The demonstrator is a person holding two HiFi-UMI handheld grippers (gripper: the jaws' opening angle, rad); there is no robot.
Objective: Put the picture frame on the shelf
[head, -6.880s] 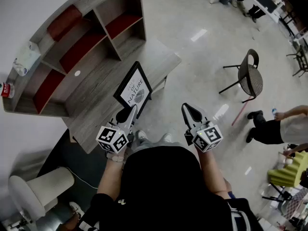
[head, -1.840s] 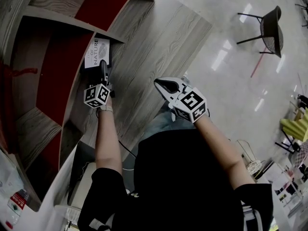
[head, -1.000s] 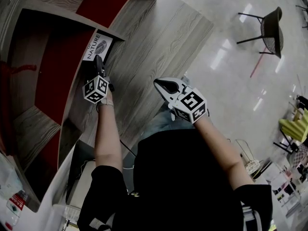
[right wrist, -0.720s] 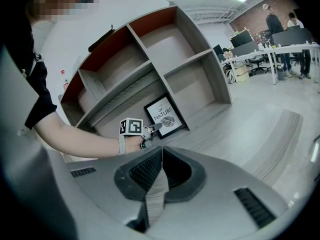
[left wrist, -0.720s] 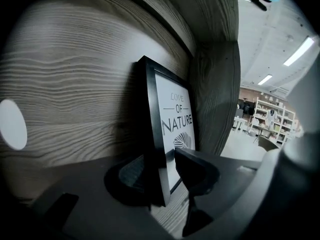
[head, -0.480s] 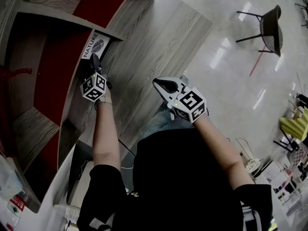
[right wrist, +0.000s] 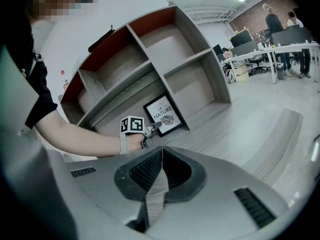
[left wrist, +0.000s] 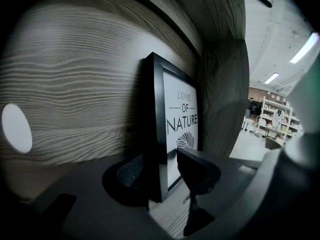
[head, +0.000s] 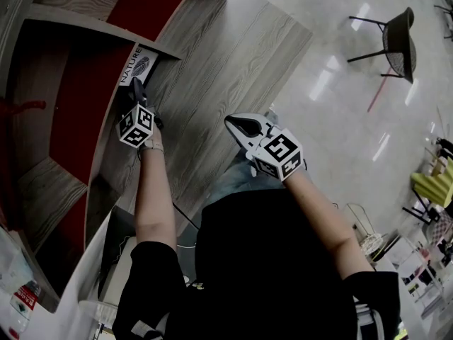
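Note:
The black picture frame (head: 139, 65) with the "Love of Nature" print stands upright in a lower compartment of the wooden shelf (head: 92, 28), leaning against its back wall (left wrist: 75, 99). My left gripper (head: 136, 86) reaches into that compartment. Its jaws have just been opening and now straddle the frame's (left wrist: 181, 134) near edge without pressing on it, so my left gripper (left wrist: 162, 169) is open. My right gripper (head: 231, 122) hovers over the grey desk (head: 233, 62), shut with nothing in it (right wrist: 161, 151). The right gripper view shows the frame (right wrist: 164, 116) and the left gripper (right wrist: 152, 125) from afar.
The shelf unit (right wrist: 150, 69) has several compartments with red backs, the others bare. A round white mark (left wrist: 16, 128) is on the compartment's back wall. A black chair (head: 398, 37) stands on the glossy floor to the right. People (right wrist: 274, 19) stand by desks far off.
The frame went from the desk into the shelf compartment and has tipped back to stand against the wall. The left gripper's jaws have spread off it. The right gripper has stayed put.

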